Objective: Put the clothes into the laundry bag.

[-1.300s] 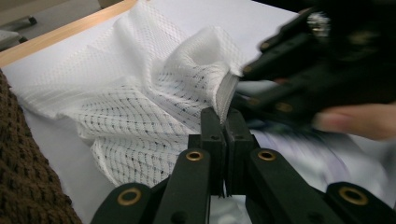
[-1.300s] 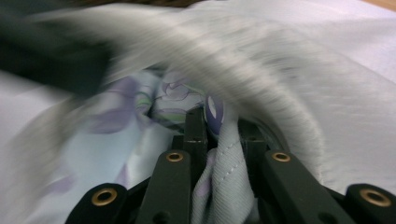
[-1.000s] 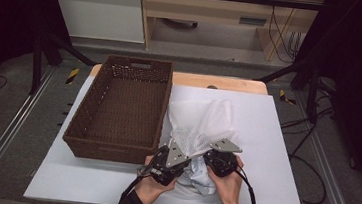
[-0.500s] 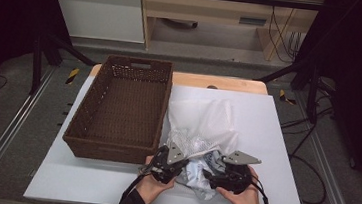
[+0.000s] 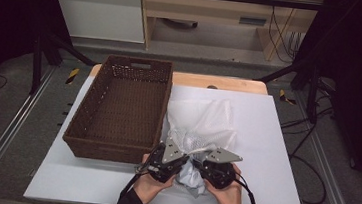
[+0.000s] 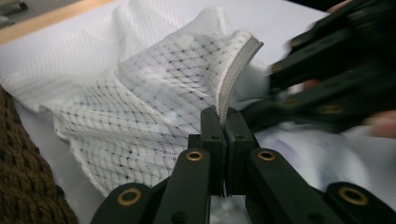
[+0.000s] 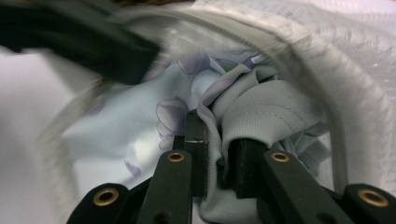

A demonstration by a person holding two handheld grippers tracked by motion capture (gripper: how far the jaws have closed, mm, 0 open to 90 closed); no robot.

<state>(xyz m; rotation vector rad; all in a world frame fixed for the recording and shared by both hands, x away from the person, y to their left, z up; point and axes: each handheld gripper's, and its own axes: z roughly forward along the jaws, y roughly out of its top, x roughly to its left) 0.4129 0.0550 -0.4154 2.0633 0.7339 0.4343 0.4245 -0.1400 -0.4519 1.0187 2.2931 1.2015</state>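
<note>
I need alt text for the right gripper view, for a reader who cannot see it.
The right gripper pinches a fold of pale printed cloth at the zip-edged mouth of a white mesh bag. The left gripper is a dark blur at upper left.

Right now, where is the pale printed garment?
In the high view, the pale printed garment lies at the table's near edge, at the mouth of the white mesh laundry bag, right of the brown wicker basket.
</note>
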